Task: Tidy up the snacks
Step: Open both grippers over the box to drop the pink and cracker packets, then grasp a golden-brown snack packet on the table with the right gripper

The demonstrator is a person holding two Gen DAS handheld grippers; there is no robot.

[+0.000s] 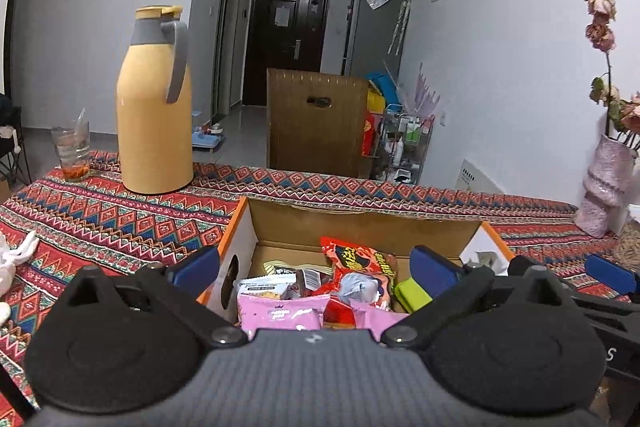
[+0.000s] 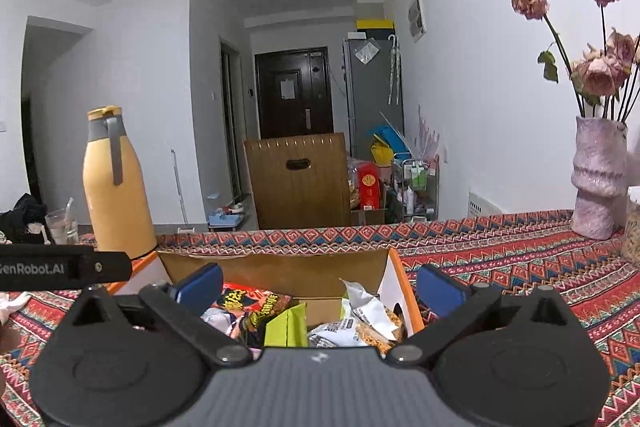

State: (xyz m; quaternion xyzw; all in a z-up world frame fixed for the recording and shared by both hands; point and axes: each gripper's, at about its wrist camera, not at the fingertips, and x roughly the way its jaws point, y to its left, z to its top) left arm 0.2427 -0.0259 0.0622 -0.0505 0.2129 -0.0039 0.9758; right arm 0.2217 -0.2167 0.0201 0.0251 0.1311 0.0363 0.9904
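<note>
Left wrist view: the left gripper hangs over an open cardboard box on a table under a red patterned cloth. Its blue fingers are spread wide and pinch nothing. Between them, down inside the box, lie the snacks: a pink packet nearest the camera, a red packet standing behind it, a small lime-green pack to the right and a few pale wrappers. Beyond the box stand a tall yellow flask and a glass; a pink vase of dried roses sits at the far right. Part of the other gripper shows at the right edge.

Right wrist view: the right gripper is just above the same box, its fingers also spread apart and empty. Below it are the red packet, a lime-green packet and crumpled white wrappers against the right wall of the box. The flask and vase stand on the cloth to either side.

Judging by this, the sorting is well along, perhaps finished: every snack in sight is already in the box, and no loose packet shows on the cloth. The lower left corners are blocked by the gripper bodies, so something may still lie there unseen. The packets sit in a loose heap, so some tidying may remain.
</note>
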